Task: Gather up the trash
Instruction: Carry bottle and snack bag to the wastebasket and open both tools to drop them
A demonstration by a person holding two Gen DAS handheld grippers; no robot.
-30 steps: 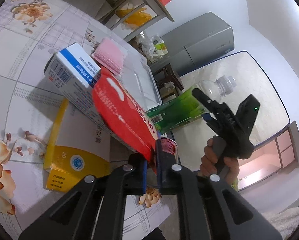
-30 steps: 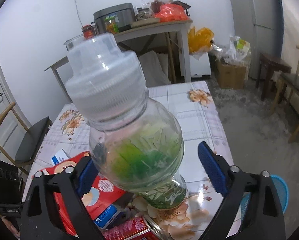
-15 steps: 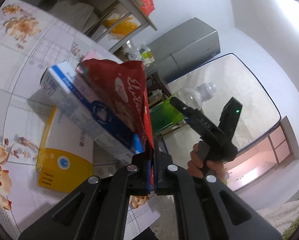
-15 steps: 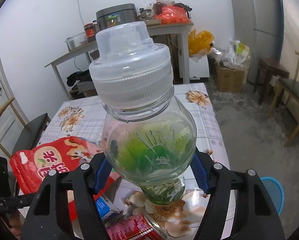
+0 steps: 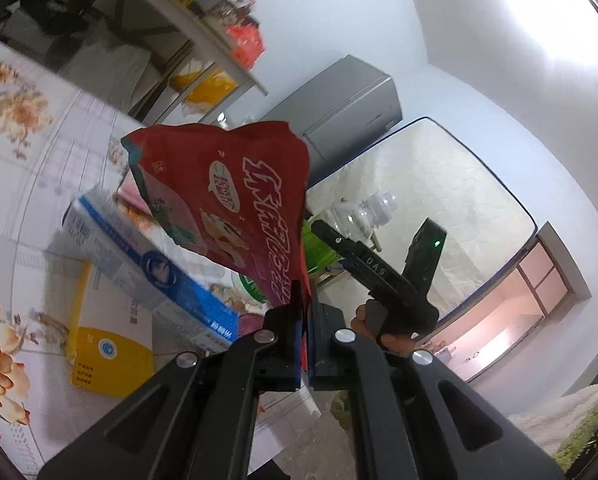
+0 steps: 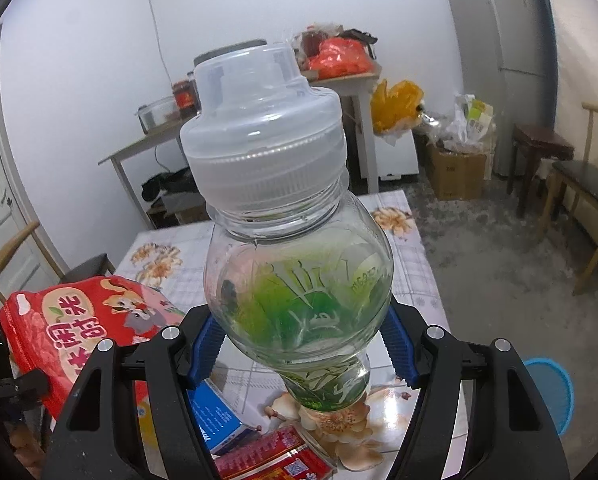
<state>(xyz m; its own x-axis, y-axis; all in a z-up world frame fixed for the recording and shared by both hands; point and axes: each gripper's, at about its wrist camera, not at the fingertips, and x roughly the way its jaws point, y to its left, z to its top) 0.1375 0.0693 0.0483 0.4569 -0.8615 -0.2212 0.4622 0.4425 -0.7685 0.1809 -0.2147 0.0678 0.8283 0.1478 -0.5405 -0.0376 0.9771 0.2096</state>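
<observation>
While gripper-held [image 6: 303,350], green-labelled bottle [image 6: 299,280].

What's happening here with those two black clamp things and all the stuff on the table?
A person is clearing trash off a flower-patterned table with a handheld gripper in each hand. The left gripper is shut on the edge of a red snack bag, holding it up above the table. The right gripper clamps a clear plastic bottle with a green label around its body. A blue-and-white box, a yellow box and a red can lie on the table.
</observation>
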